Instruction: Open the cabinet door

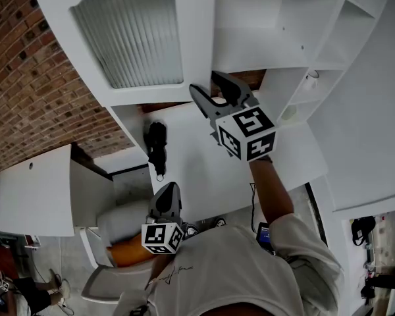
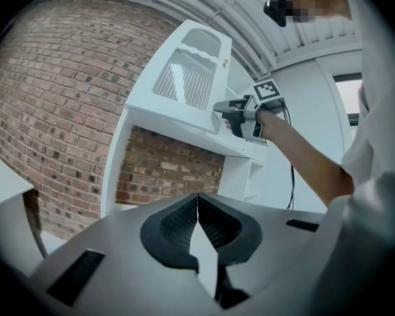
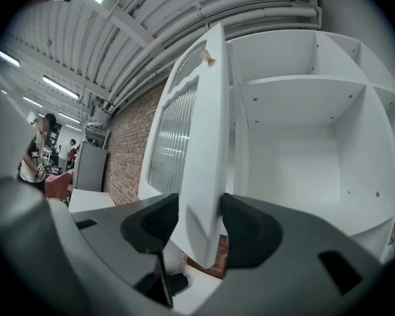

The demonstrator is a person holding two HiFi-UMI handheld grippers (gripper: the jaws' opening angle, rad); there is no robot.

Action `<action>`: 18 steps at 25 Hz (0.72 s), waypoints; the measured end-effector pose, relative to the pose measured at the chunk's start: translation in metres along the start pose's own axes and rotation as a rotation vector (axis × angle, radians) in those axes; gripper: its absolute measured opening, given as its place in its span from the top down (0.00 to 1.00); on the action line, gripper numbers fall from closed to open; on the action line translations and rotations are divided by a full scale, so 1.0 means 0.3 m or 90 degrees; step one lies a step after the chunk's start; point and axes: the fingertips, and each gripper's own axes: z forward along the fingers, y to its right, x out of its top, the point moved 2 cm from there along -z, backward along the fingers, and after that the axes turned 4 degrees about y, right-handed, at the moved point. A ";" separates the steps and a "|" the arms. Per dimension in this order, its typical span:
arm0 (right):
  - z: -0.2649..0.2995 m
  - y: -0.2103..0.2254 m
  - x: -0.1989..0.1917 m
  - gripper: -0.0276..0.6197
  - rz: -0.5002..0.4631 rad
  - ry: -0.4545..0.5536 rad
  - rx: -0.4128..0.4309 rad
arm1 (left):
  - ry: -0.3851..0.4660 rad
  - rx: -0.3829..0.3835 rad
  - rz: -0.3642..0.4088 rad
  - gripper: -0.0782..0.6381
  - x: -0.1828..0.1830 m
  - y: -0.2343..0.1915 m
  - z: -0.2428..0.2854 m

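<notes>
**Right gripper.** I am holding my right gripper [image 3: 199, 224] level. Its jaws are standing fairly wide but not empty. The free edge of the cabinet door [image 3: 199, 137] is passing between them, and both pads [image 3: 247, 230] appear to be bearing on it, one on each face. I am recording this as a pinch on the door near its lower corner.

**Governing relation.** The door is lying straight ahead of this gripper and I am seeing it edge-on. Its long axis is running upward from the jaws, so the pinched edge is standing across my line of reach. The ribbed panel [image 3: 171, 133] is facing off to the gripper's left. The bare cabinet shelves [image 3: 296, 110] are opening to its right. I am judging the door to be already swung well clear of the cabinet front. I am also judging that any further opening is going to be a sideways sweep to the left, away from the shelves, with the hinge side lying beyond the jaws.

**Left gripper.** I am holding my left gripper [image 2: 197, 199] low and well back from the door. Its jaws are pressed together at the tips with nothing between them. It is pointing toward the brick wall [image 2: 59, 110] under the cabinet. The right hand is clearly the nearer one, and it is doing the work.

**Risk noted.** The grip is taking only the door's thin edge, so a slip during the sweep is possible.
</notes>
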 end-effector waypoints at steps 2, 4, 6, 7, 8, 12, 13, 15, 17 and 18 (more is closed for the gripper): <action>-0.012 0.002 0.001 0.65 0.000 0.000 0.003 | -0.001 -0.002 -0.001 0.87 -0.003 0.003 0.004; -0.024 -0.002 0.001 0.66 -0.011 -0.003 0.009 | -0.001 -0.004 -0.002 0.87 -0.004 0.008 0.008; -0.032 -0.007 0.002 0.67 -0.026 -0.006 0.012 | -0.001 -0.006 -0.003 0.87 -0.005 0.013 0.013; -0.036 -0.010 0.003 0.67 -0.031 -0.007 0.014 | -0.001 -0.007 -0.003 0.87 -0.005 0.015 0.015; -0.039 -0.012 0.003 0.68 -0.033 -0.007 0.015 | -0.001 -0.008 -0.003 0.87 -0.006 0.017 0.018; -0.060 -0.024 0.006 0.71 -0.033 -0.005 0.025 | -0.002 -0.011 -0.002 0.87 -0.009 0.024 0.021; -0.066 -0.029 0.007 0.72 -0.035 -0.005 0.028 | -0.002 -0.011 -0.002 0.87 -0.009 0.026 0.020; -0.078 -0.040 0.009 0.72 -0.047 -0.003 0.036 | -0.003 -0.012 -0.002 0.87 -0.009 0.029 0.019; -0.089 -0.051 0.012 0.72 -0.057 -0.002 0.045 | -0.004 -0.015 0.000 0.87 -0.010 0.034 0.018; -0.094 -0.056 0.013 0.72 -0.058 -0.002 0.049 | -0.005 -0.017 0.001 0.87 -0.010 0.036 0.019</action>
